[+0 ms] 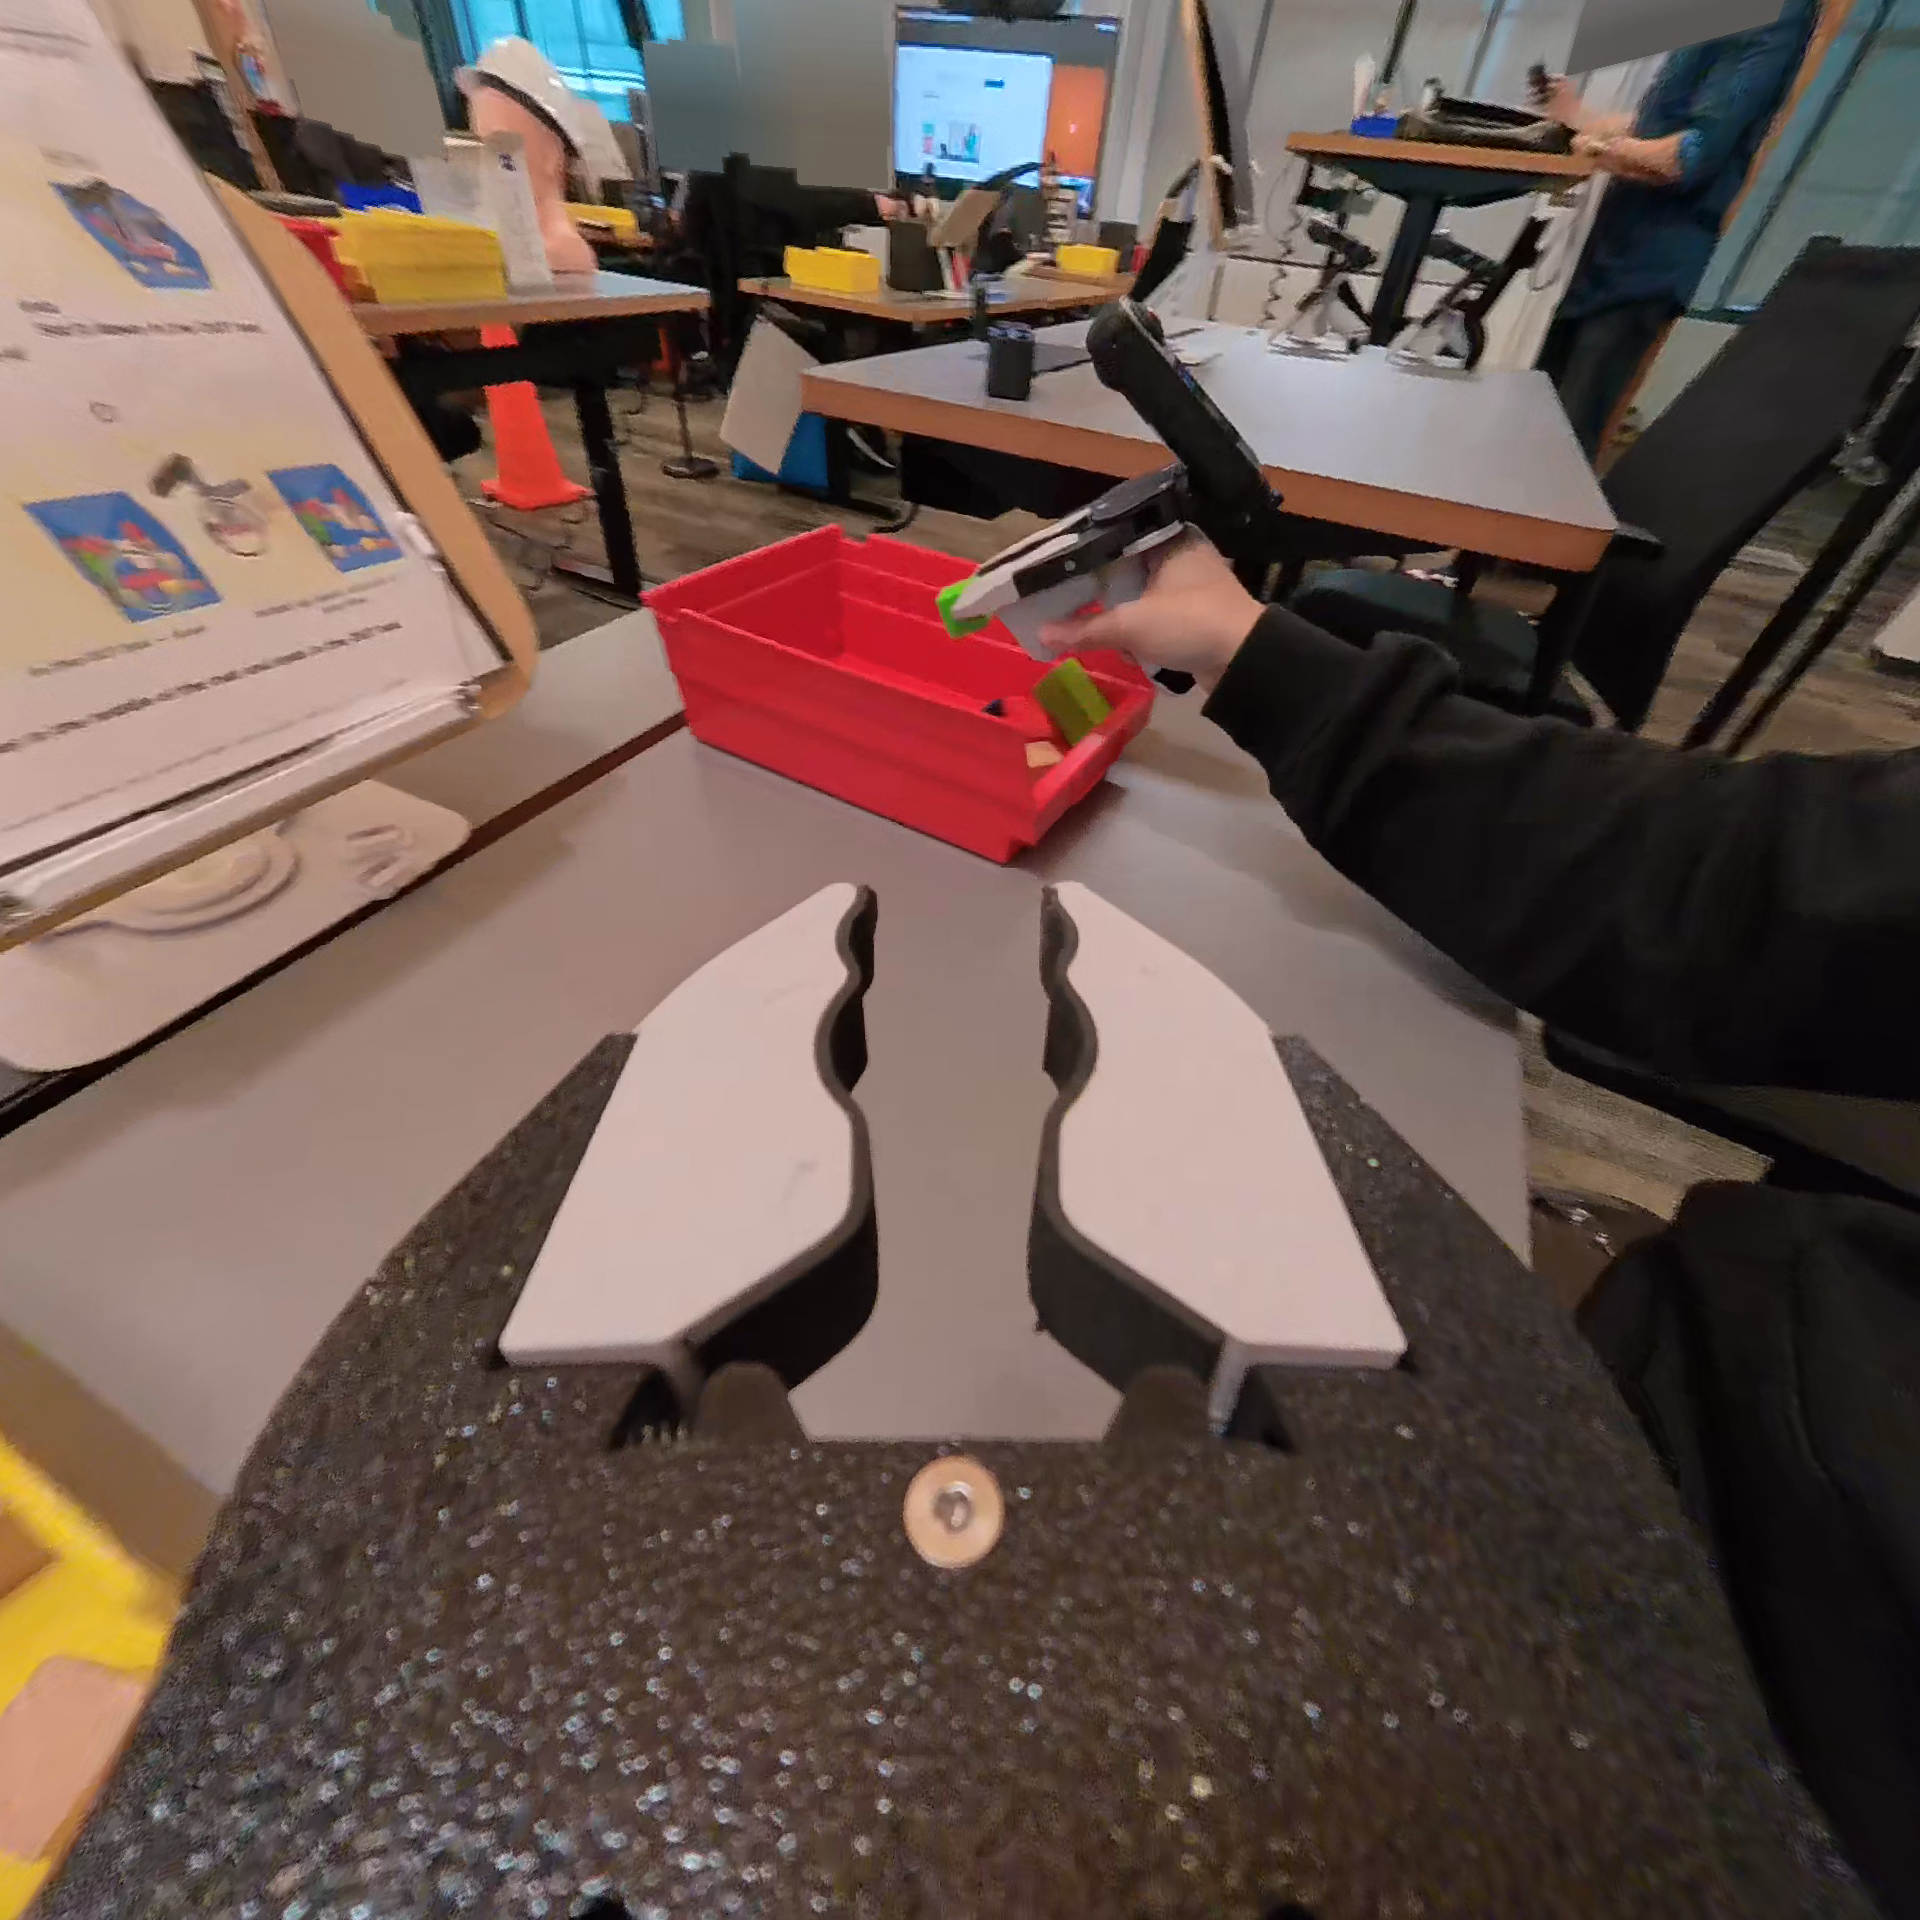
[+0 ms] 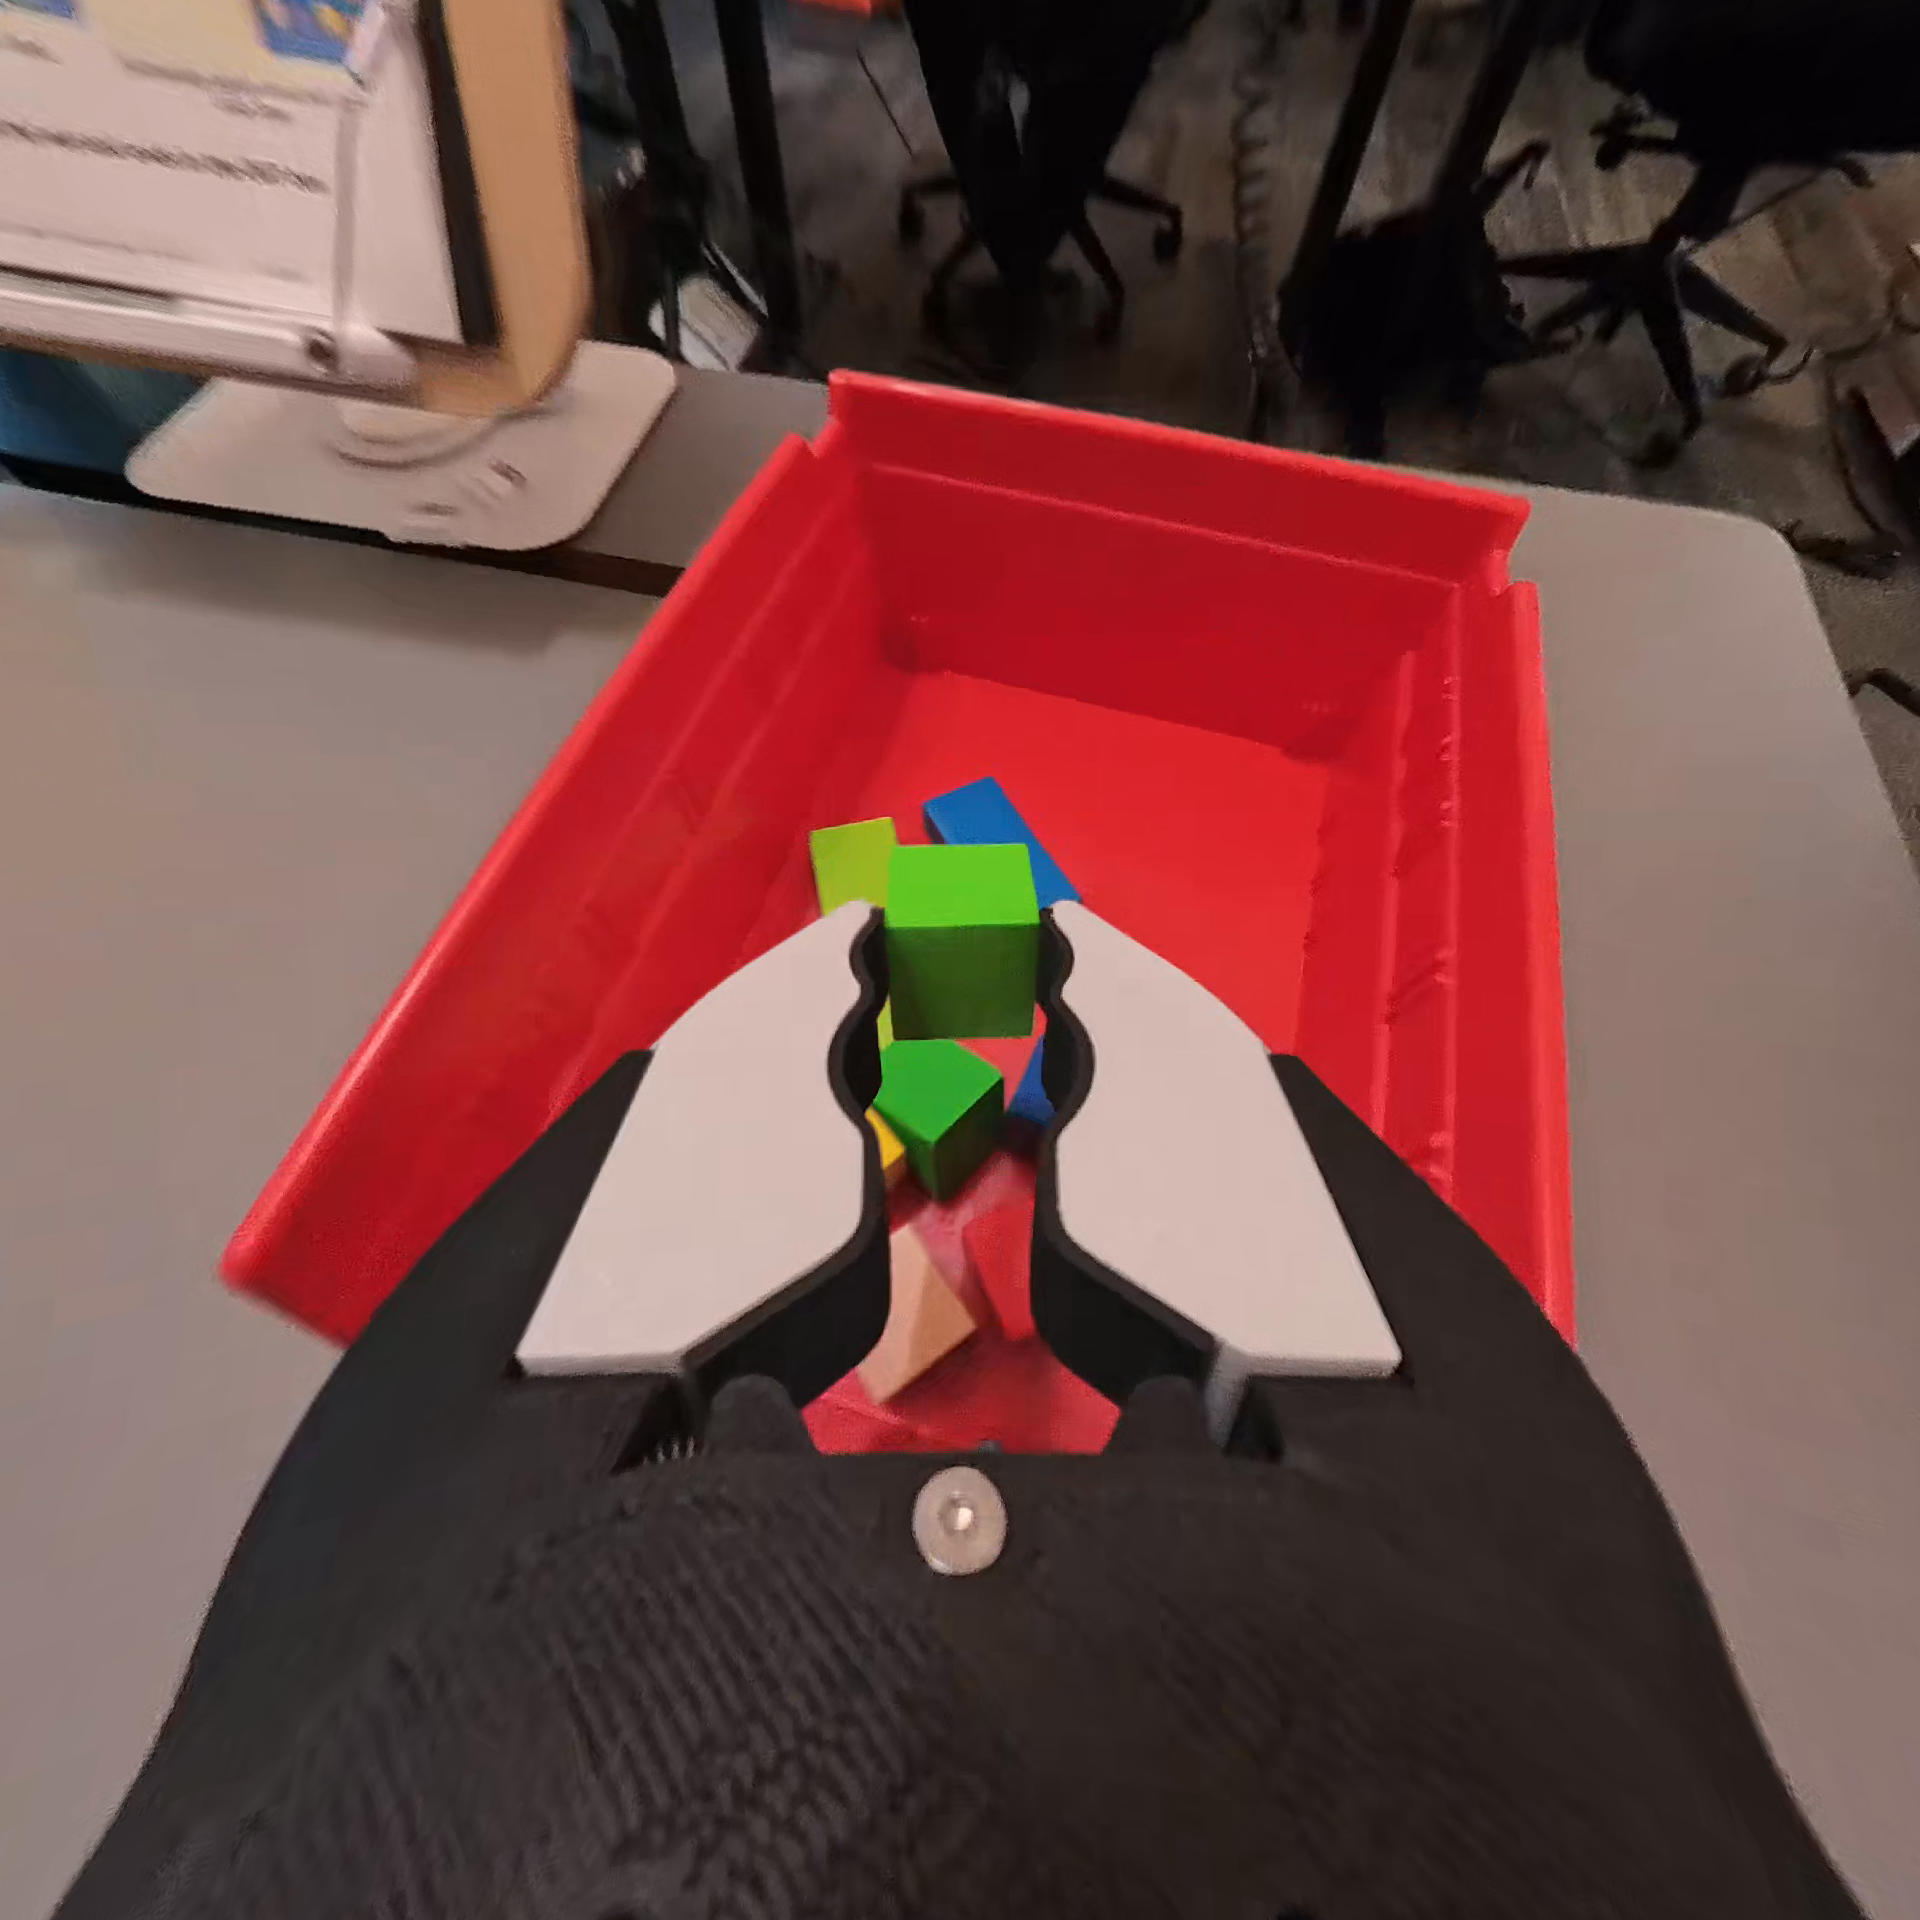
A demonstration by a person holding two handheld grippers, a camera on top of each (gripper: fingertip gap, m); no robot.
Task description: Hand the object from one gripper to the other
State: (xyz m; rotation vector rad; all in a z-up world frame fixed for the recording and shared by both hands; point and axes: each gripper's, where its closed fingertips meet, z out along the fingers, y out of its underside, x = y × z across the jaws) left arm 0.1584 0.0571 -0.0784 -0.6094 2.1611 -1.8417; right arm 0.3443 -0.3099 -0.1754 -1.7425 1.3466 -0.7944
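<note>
Left gripper (image 1: 956, 914) nearest camera, low over grey table (image 1: 623, 935), fingers parted, nothing between. Ahead and to its right (above red bin (image 1: 831, 727)): right gripper (image 2: 961, 935) pinching green block (image 2: 961, 935), block protruding past fingertips toward left.

Right gripper (image 2: 961, 971) fingers clamp a block; left gripper (image 1: 956, 925) fingers apart.

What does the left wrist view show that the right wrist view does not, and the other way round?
Only the left wrist view shows the left gripper, open over bare grey table, and the hand carrying the right gripper. Only the right wrist view shows the blue wooden block in the bin. Both show the red plastic bin and the bright green wooden block clamped by the right gripper.
</note>
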